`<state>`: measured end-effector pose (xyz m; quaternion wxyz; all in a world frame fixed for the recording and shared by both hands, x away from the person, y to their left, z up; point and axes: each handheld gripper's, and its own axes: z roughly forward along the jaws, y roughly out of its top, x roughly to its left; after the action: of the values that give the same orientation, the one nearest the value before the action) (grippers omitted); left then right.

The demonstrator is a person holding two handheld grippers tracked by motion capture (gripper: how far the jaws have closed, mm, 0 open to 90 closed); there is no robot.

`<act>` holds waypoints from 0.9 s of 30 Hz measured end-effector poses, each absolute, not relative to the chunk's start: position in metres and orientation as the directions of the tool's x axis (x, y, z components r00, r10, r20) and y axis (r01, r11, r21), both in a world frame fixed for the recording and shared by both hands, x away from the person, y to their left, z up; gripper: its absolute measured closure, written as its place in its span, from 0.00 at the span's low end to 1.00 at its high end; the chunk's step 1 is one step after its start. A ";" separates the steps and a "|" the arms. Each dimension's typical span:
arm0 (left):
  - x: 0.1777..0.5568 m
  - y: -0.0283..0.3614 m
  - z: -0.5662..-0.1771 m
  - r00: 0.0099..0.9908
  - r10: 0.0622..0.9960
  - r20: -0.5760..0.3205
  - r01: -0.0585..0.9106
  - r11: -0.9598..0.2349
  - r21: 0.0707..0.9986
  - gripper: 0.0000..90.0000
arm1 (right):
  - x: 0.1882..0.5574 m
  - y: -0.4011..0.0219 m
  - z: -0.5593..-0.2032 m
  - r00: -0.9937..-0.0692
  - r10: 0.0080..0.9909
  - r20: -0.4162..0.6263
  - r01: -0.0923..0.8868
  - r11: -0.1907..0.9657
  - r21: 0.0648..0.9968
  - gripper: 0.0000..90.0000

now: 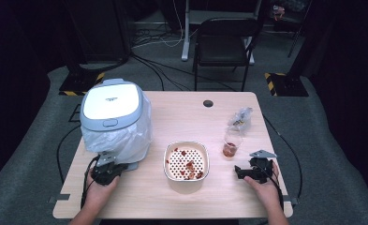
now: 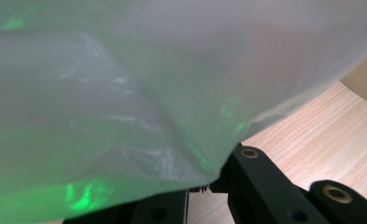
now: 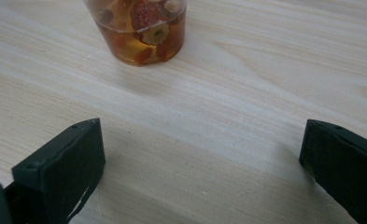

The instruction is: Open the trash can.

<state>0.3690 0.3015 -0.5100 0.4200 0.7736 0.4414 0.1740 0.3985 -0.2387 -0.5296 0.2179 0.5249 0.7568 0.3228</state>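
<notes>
Table, light wood, is carrying a white lidded bin with a plastic liner hanging over its sides at far left. White perforated bowl is sitting mid-table with red bits inside. Clear cup of reddish liquid and fruit pieces is standing right of it; crumpled clear bag is lying just behind. Black chair is standing beyond the table.

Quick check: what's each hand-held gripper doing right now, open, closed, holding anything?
Left hand-held gripper: at the bin's plastic liner; jaws hidden behind it, cannot tell.
Right hand-held gripper: open, empty, facing the cup.
</notes>
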 end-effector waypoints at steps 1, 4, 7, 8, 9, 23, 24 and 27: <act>0.369 0.301 -0.510 0.549 0.829 -0.101 0.538 -0.259 0.802 0.98 | 0.398 -0.239 -0.530 -0.354 0.935 0.009 0.653 0.241 0.718 0.00; 0.368 0.300 -0.513 0.544 0.836 -0.069 0.534 -0.281 0.798 0.98 | 0.399 -0.239 -0.530 -0.357 0.934 0.008 0.653 0.243 0.718 0.00; 0.370 0.300 -0.516 0.550 0.830 -0.095 0.544 -0.270 0.795 0.98 | 0.399 -0.239 -0.530 -0.359 0.933 0.009 0.652 0.244 0.718 0.00; 0.370 0.300 -0.517 0.549 0.831 -0.093 0.549 -0.274 0.789 0.98 | 0.399 -0.239 -0.530 -0.359 0.933 0.008 0.652 0.245 0.718 0.00; 0.370 0.299 -0.518 0.551 0.829 -0.093 0.548 -0.275 0.790 0.98 | 0.399 -0.239 -0.530 -0.359 0.933 0.009 0.652 0.244 0.718 0.00; 0.371 0.301 -0.520 0.552 0.827 -0.111 0.551 -0.262 0.792 1.00 | 0.399 -0.239 -0.530 -0.360 0.933 0.010 0.652 0.244 0.718 0.00; 0.371 0.301 -0.520 0.551 0.827 -0.115 0.554 -0.259 0.791 1.00 | 0.399 -0.239 -0.530 -0.360 0.933 0.010 0.652 0.243 0.718 0.00; 0.372 0.301 -0.520 0.552 0.825 -0.123 0.554 -0.252 0.793 1.00 | 0.399 -0.240 -0.530 -0.369 0.929 0.004 0.648 0.255 0.718 0.00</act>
<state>0.3715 0.3015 -0.5204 0.4193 0.7747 0.4450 0.1614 0.3985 -0.2398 -0.5295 0.2173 0.5178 0.7616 0.3234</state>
